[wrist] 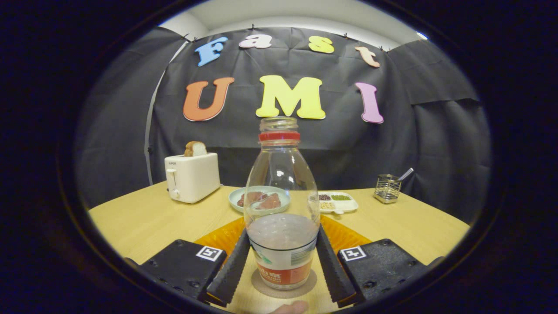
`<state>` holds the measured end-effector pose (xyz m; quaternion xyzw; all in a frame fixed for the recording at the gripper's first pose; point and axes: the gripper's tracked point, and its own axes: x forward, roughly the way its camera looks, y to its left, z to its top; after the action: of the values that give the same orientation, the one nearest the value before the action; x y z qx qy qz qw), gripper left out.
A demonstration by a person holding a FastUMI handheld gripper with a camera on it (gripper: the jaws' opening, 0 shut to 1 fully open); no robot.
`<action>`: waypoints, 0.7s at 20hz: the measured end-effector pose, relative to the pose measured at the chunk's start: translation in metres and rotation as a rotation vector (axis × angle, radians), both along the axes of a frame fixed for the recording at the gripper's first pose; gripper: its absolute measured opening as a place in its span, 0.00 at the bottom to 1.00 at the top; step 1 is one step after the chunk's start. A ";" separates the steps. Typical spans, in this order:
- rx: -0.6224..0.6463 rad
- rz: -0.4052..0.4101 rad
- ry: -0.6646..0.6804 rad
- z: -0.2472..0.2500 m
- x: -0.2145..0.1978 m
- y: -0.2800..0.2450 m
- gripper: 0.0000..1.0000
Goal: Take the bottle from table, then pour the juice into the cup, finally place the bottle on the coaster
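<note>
Gripper view: the gripper (pixel 282 270) has both fingers pressed against the lower sides of the uncapped juice bottle (pixel 281 209), which stands upright on a round coaster (pixel 305 288) at the table's (pixel 144 218) near edge. Beyond it, toward the far edge, stand a toaster (pixel 192 176) and a plate (pixel 237 200).

Wooden table (pixel 144 218), toaster (pixel 192 176), plate (pixel 259 199), coaster (pixel 283 290)

Your gripper (pixel 282 261) points level and forward; its two fingers (pixel 231 270) stand parallel and press the bottle (pixel 282 209) from both sides.
</note>
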<state>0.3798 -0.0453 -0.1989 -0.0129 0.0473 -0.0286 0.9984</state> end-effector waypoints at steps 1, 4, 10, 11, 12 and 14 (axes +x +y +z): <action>0.013 0.004 -0.001 0.001 -0.001 -0.001 0.88; 0.024 0.008 0.008 0.002 -0.004 -0.001 0.98; 0.039 0.003 -0.013 0.028 -0.018 0.002 1.00; 0.035 0.003 -0.019 0.036 -0.022 0.002 1.00; 0.031 0.001 -0.025 0.044 -0.026 0.002 1.00; 0.031 0.003 -0.032 0.062 -0.036 0.001 1.00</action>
<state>0.3438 -0.0444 -0.1366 0.0029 0.0318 -0.0266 0.9991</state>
